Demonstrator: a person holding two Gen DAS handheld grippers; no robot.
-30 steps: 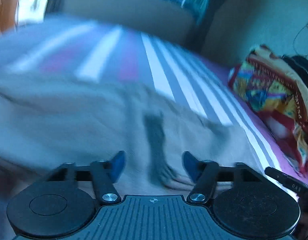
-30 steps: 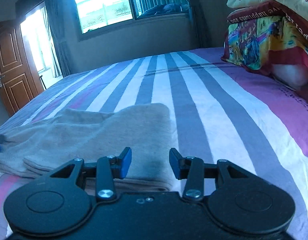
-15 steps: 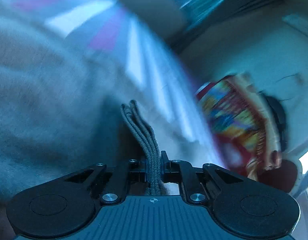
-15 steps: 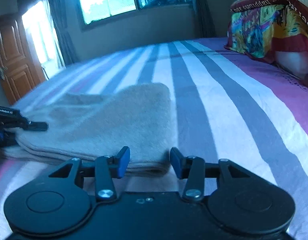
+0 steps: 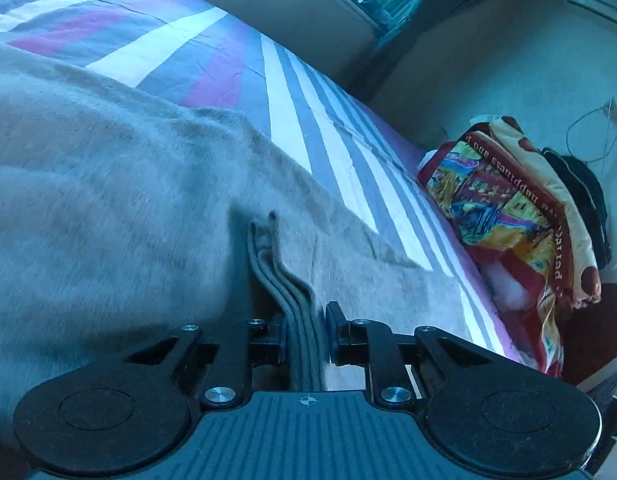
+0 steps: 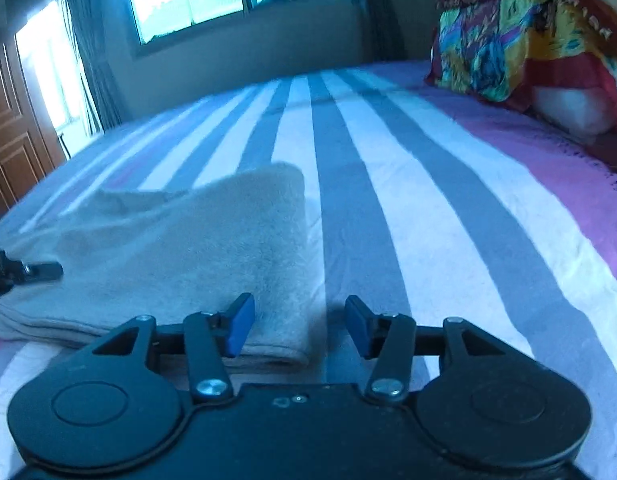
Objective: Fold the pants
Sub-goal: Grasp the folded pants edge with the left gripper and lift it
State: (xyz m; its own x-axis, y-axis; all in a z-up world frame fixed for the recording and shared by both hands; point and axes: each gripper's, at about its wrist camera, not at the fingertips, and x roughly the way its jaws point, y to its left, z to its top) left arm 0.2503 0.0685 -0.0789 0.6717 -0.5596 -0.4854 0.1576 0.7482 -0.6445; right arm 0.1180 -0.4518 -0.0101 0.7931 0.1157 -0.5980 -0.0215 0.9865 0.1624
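We are pinching the pants (image 5: 108,208) edge tight in our left claw (image 5: 304,332) to fold them, while our right claw (image 6: 298,326) is waiting open beside the pants' corner.

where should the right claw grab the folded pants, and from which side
Probably the near right corner of the beige pants, where the stacked layers end in a rounded fold edge on the striped bedsheet. Come in low from the front, along the bed, so the open right claw straddles that edge. The left claw already pinches the layered edge on the other end.
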